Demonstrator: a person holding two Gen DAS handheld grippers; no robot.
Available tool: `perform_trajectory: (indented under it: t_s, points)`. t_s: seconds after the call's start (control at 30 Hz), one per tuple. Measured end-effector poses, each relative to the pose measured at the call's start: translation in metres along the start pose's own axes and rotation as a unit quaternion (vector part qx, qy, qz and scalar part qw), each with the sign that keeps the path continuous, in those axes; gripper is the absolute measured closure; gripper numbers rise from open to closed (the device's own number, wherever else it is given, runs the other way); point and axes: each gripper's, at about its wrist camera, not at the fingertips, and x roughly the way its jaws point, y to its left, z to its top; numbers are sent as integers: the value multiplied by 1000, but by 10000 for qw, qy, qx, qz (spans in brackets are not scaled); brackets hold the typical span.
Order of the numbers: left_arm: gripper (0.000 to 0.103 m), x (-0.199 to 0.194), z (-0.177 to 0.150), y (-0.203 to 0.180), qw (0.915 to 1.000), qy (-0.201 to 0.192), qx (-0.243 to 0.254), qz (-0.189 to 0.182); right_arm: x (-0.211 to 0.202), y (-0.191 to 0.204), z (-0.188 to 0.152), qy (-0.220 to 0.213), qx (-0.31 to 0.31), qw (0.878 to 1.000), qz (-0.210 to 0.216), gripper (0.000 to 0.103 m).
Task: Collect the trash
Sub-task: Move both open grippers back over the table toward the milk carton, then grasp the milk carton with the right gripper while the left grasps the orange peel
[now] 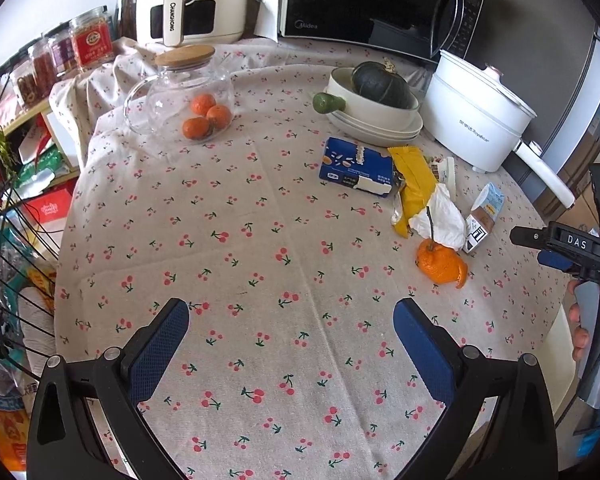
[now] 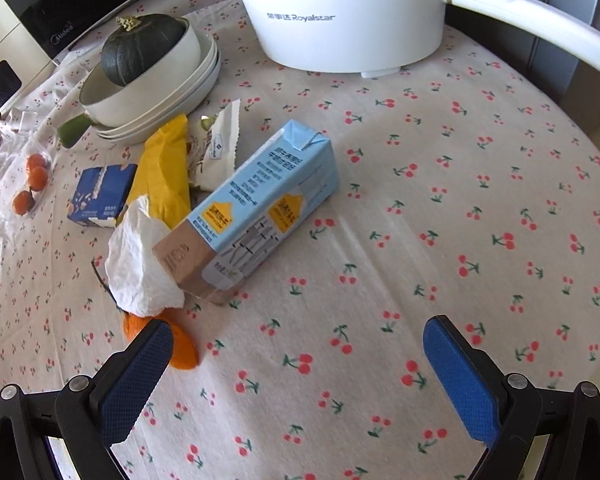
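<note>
Left gripper point(image 1: 291, 322) spread wide, nothing between its blue pads, hovering over bare cherry-print tablecloth point(image 1: 236, 248); trash cluster off at its 1 o'clock, well apart

Right gripper point(image 2: 298, 338) also spread wide, holding nothing; seen in left view at 3 o'clock edge point(image 1: 540, 248), held by a hand point(image 1: 588, 328)

Trash pile in right view, at 11 to 12 o'clock from the right gripper:
- light-blue and brown rectangular drink carton point(image 2: 256, 212) lying on its side, nearest straight ahead, not between the pads
- crumpled white tissue point(image 2: 140, 260) touching carton's brown end at its 9 o'clock
- orange tangerine peel with stem point(image 2: 180, 350) just under tissue, partly hidden behind left pad point(image 2: 140, 376), contact unclear
- yellow crinkled plastic wrapper point(image 2: 164, 168) behind tissue, at 11 o'clock of carton
- torn white foil sachet point(image 2: 220, 144) beside wrapper, 12 o'clock of carton
- dark-blue small cardboard box point(image 2: 102, 196) at 9 o'clock of wrapper

Behind pile: dark green squash point(image 2: 140, 48) sitting in stacked white ceramic bowls point(image 2: 180, 92); white electric cooking pot with long handle point(image 2: 340, 20) at 12 o'clock

Left view far side: clear glass jug with wooden lid point(image 1: 180, 88), three whole tangerines point(image 1: 206, 116) seen through it; black microwave point(image 1: 364, 0) at 12 o'clock
</note>
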Motion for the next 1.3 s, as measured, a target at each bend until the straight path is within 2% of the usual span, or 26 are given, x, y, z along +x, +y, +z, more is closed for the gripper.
perform_trajectory:
  t_s: [0.13, 0.23, 0.5, 0.6, 0.63, 0.67, 0.8, 1.0, 1.2, 1.3]
  points:
    - [0, 3, 6, 10, 9997, 33, -244, -61, 20, 12, 19, 31, 171, 9998, 63, 1]
    - [0, 7, 7, 11, 9994, 116, -307, -92, 35, 16, 30, 47, 266, 9996, -72, 3]
    - [0, 10, 9, 2, 9995, 163, -222, -141, 62, 10, 34, 265, 555, 9980, -126, 16]
    - [0, 12, 8, -6, 9996, 183, -128, -155, 61, 1, 27, 359, 529, 9977, -244, 42]
    - [0, 13, 7, -9, 9996, 192, -97, -172, 58, -1, 25, 343, 437, 9979, -325, 55]
    - [0, 13, 6, -12, 9996, 206, -57, -187, 55, -5, 23, 360, 382, 9980, -366, 61]
    - [0, 18, 1, -31, 9991, 265, 181, -271, 36, -27, 8, 358, 275, 9983, -381, 62]
    - [0, 38, -5, -67, 9960, 446, 501, -596, -8, -64, -20, 192, 214, 9987, -421, 62]
    - [0, 62, -6, -103, 9929, 447, 513, -975, -46, -97, -44, -43, 218, 9986, -488, 62]
    - [0, 71, -2, -119, 9925, 365, 515, -1049, -54, -113, -47, -30, 364, 9989, -306, 62]
